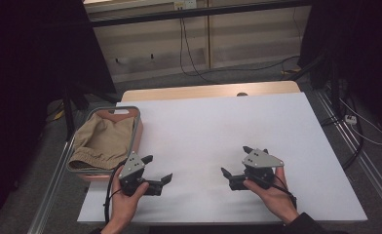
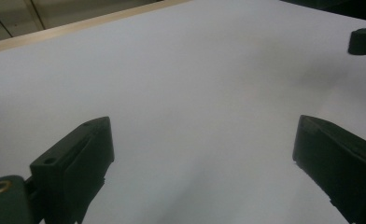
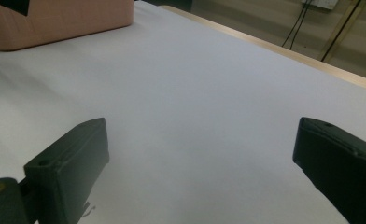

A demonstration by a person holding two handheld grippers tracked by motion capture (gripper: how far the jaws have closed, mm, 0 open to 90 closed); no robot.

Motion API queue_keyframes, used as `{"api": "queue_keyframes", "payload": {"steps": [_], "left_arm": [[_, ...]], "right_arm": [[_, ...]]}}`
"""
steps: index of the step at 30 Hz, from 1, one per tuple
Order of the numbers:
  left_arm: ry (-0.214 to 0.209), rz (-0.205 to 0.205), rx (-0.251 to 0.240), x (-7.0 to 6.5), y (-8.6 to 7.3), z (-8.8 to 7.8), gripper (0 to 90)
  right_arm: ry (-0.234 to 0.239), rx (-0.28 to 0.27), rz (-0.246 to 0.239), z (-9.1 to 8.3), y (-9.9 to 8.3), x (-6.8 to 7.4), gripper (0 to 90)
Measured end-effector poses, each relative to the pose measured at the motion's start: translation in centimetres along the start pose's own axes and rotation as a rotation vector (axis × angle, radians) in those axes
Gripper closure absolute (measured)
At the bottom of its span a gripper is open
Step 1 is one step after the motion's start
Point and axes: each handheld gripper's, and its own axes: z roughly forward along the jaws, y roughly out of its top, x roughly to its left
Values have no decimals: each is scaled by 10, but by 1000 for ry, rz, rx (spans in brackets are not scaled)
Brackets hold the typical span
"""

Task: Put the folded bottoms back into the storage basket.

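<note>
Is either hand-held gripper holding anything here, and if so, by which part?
Nothing is held. The left hand-held gripper and the right hand-held gripper both have their jaws spread wide over the bare white table; the tan cloth lies untouched in its basket.

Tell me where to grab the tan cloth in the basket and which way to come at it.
Take the tan cloth at the bunched fold on its near right side, coming down from above with the left gripper, whose jaws are open. The cloth lies slumped inside the basket, whose walls block a sideways approach, and its raised folds probably give the jaws something to pinch.
</note>
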Motion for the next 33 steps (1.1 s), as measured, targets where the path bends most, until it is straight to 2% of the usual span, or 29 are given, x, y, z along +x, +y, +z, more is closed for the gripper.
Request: {"api": "queue_keyframes", "payload": {"steps": [4, 5, 9, 12, 15, 19, 22, 25, 31, 33], "left_arm": [[11, 18, 12, 0, -6, -1, 54], [9, 10, 12, 0, -7, -1, 54], [11, 17, -11, 0, -8, -3, 54], [19, 4, -11, 0, -9, -5, 54], [6, -42, -18, -1, -11, -9, 54], [21, -21, -12, -3, -14, -9, 54], [51, -15, -18, -4, -16, -7, 56], [47, -12, -15, -4, -17, -8, 57], [39, -44, -24, -2, -17, -7, 57], [38, -42, -14, -1, -17, -7, 56]], "right_arm": [[-18, 6, 12, -10, -5, -6, 35], [-23, 7, 10, -13, -7, -7, 35], [-41, 22, 24, -23, -15, -11, 35], [-60, 33, 32, -29, -23, -16, 35], [-80, 37, 45, -35, -30, -20, 35], [-104, 26, 68, -43, -35, -24, 35], [-121, 27, 91, -49, -44, -27, 35], [-145, 28, 112, -55, -50, -27, 34], [-137, 25, 110, -52, -50, -25, 29], [-139, 21, 112, -51, -50, -25, 29]]}}
